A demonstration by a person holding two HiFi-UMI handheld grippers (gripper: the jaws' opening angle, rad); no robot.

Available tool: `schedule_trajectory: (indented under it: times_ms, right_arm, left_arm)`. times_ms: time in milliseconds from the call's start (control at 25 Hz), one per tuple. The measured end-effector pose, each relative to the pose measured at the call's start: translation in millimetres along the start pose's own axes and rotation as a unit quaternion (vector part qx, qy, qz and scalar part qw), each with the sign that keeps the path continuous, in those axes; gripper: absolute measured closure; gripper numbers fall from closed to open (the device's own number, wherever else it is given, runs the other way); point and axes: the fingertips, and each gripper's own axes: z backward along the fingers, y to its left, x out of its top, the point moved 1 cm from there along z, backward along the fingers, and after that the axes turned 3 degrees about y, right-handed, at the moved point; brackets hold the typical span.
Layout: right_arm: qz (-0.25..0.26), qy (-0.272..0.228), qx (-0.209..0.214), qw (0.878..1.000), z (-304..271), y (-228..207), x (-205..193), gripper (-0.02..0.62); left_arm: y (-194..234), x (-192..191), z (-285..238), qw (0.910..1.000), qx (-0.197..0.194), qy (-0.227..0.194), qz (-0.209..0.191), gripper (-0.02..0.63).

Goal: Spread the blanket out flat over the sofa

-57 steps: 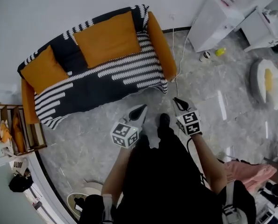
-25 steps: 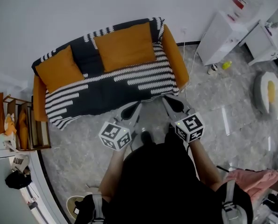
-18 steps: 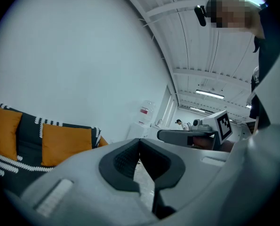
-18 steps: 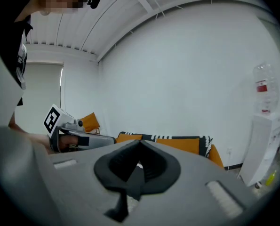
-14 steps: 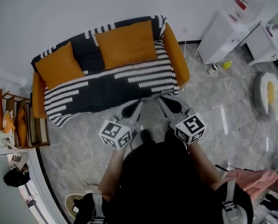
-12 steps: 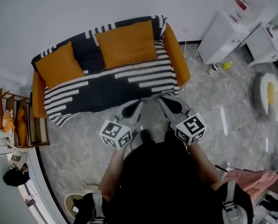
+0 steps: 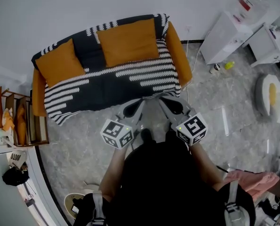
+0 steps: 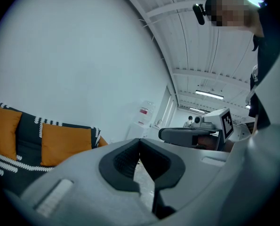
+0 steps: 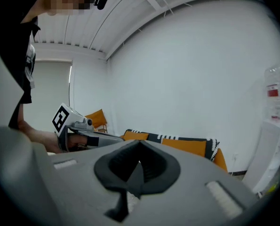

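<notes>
Head view: blanket (image 7: 116, 81), black with white stripes, lies draped over the sofa (image 7: 180, 55), covering the backrest and seat, with its front hem hanging over the seat's front edge; the orange armrests on both ends stay bare. Two orange cushions sit on top of it against the backrest, a large one (image 7: 128, 40) toward the right and a smaller one (image 7: 55, 66) at the left. Person stands on the grey marble floor (image 7: 83, 140) right in front of the sofa's right half. Left hand-held gripper (image 7: 136, 105) and right hand-held gripper (image 7: 167, 103) sit side by side, near each other, both pointing at the hem, tips just beside it; contact with the fabric can't be confirmed from this angle. Left gripper view: jaws closed together, nothing between them, sofa off to the left, other gripper to the right. Right gripper view: jaws also fully closed and empty, sofa straight ahead against the white wall. Wooden shelf (image 7: 24, 124) stands left of the sofa, white cabinet (image 7: 222, 29) to its right, pink cloth (image 7: 252, 180) on the floor at lower right.
</notes>
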Motion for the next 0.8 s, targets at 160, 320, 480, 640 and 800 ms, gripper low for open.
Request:
schedule_trajectory:
  times_ms: [160, 320, 480, 640, 800]
  right_arm:
    - [0.018, 0.003, 0.004, 1.0, -3, 4, 3, 0.597]
    - [0.02, 0.004, 0.003, 1.0, -3, 4, 2, 0.597]
    - [0.019, 0.003, -0.002, 1.0, -1, 1, 0, 0.597]
    - [0.016, 0.001, -0.006, 1.0, 2, -3, 0, 0.597]
    - [0.014, 0.0, -0.009, 1.0, 3, -6, -2, 0.597]
  left_arm:
    - [0, 1, -2, 1.0, -0.001, 0.003, -0.001, 0.6]
    - [1, 1, -1, 1.0, -0.001, 0.005, -0.001, 0.6]
    - [1, 0, -1, 1.0, -0.001, 0.006, -0.002, 0.6]
    - [1, 0, -1, 1.0, 0.0, 0.006, -0.002, 0.6]
    - [0, 1, -3, 1.0, -0.002, 0.006, -0.001, 0.6]
